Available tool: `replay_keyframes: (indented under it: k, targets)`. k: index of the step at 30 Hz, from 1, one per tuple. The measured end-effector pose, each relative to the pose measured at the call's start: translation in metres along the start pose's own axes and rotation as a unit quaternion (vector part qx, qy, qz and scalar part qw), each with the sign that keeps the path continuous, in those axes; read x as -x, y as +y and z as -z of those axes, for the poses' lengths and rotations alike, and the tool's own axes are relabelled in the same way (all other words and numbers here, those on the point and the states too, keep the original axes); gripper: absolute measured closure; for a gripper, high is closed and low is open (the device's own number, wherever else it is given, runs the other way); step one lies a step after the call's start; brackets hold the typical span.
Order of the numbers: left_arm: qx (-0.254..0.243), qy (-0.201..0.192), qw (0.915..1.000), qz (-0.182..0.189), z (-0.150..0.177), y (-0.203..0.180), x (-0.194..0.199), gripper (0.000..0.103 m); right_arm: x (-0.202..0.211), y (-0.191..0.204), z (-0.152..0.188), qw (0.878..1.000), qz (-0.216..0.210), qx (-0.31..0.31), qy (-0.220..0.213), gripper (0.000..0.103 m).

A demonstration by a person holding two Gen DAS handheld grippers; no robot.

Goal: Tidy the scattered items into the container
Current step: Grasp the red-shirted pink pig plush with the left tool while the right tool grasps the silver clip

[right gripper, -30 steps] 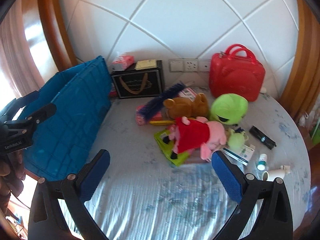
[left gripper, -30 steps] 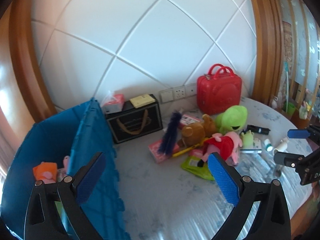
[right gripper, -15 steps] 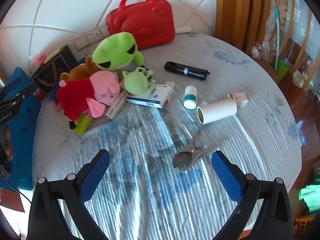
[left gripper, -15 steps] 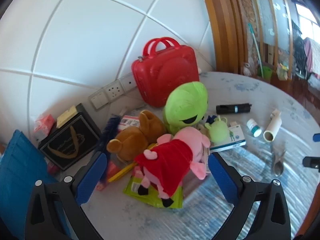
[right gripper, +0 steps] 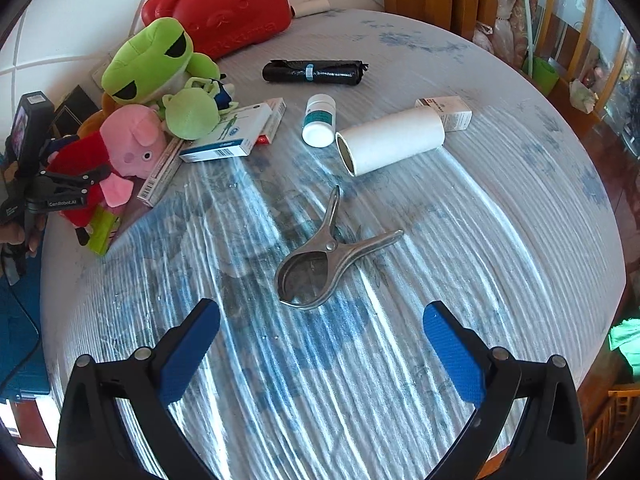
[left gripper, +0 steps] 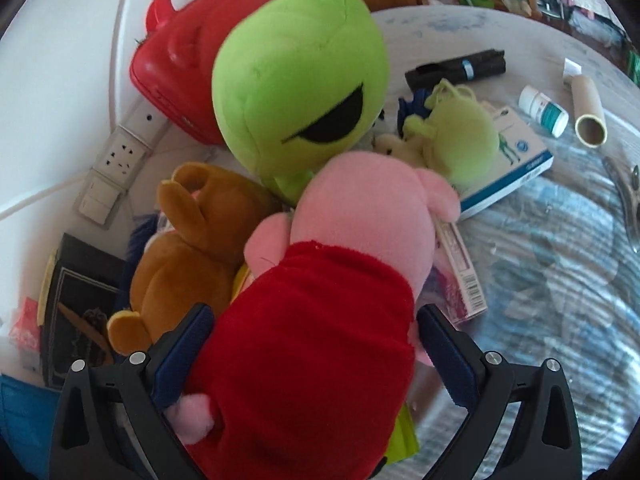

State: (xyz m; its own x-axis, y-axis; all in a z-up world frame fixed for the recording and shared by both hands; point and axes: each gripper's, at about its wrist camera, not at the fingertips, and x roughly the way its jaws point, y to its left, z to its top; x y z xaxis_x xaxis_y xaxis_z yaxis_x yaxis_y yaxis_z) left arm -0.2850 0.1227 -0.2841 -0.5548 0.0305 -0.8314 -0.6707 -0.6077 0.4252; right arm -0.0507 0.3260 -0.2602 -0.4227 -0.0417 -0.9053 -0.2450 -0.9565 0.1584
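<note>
Pig plush: pink pig plush in a red dress lies in the toy heap toward the tabletop's wall-side edge, its body between the blue pads of the left gripper.
Left gripper: jaws spread around the dress, pads against both sides; whether they actually squeeze it I cannot tell.
Right gripper: right gripper spread wide, holding nothing, above the tabletop's near middle.
Metal clamp: metal clamp lies flat just ahead of the right fingertips.
Neighbours: green frog plush and brown bear touch the pig; red case stands against the wall.
Container: blue container beside the tabletop's left edge.
</note>
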Motion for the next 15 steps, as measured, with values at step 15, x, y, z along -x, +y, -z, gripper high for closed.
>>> replay_keyframes:
  k: [15]
  targets:
    - [0.087,-0.046,0.9951,-0.001,0.028,-0.008,0.046,0.026,-0.059,0.000,-0.017,0.997,0.025,-0.066,0.031,0.000]
